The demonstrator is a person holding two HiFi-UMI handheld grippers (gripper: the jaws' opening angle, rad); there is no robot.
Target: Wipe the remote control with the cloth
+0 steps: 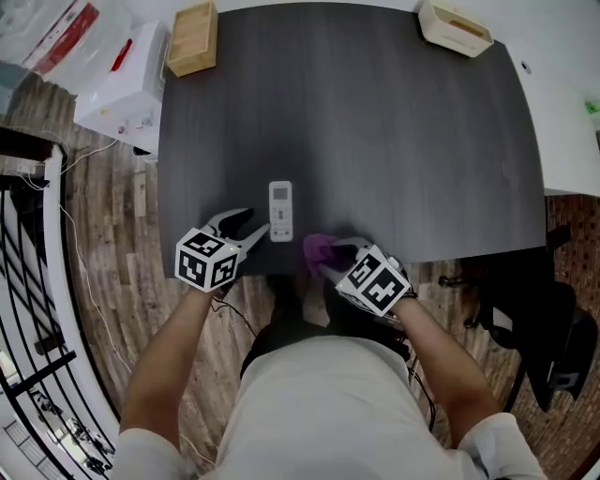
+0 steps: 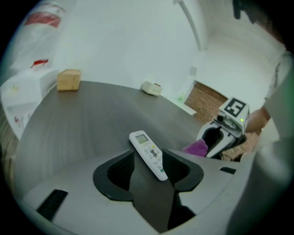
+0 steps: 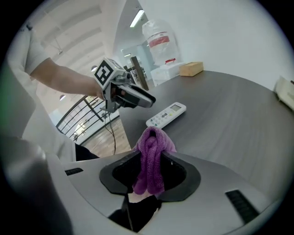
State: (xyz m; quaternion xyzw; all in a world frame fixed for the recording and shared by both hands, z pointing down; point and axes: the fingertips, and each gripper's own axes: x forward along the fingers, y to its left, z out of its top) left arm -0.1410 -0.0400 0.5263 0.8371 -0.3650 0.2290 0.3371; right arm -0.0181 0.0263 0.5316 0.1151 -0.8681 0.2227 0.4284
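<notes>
A white remote control (image 1: 280,211) lies flat on the dark table (image 1: 375,141) near its front edge. My left gripper (image 1: 251,228) hovers just left of it, open, with nothing gripped. In the left gripper view the remote (image 2: 146,147) shows in the gap between the jaws, lying on the table beyond them. Just right of the remote, my right gripper (image 1: 328,260) is shut on a bunched purple cloth (image 1: 317,249). The cloth (image 3: 150,142) sticks up from between the right jaws, short of the remote (image 3: 166,114).
A wooden box (image 1: 192,37) stands at the table's far left corner and a beige holder (image 1: 454,25) at the far right. A white carton (image 1: 127,80) sits beside the table on the left. A black chair (image 1: 544,328) stands at the right, over a wood floor.
</notes>
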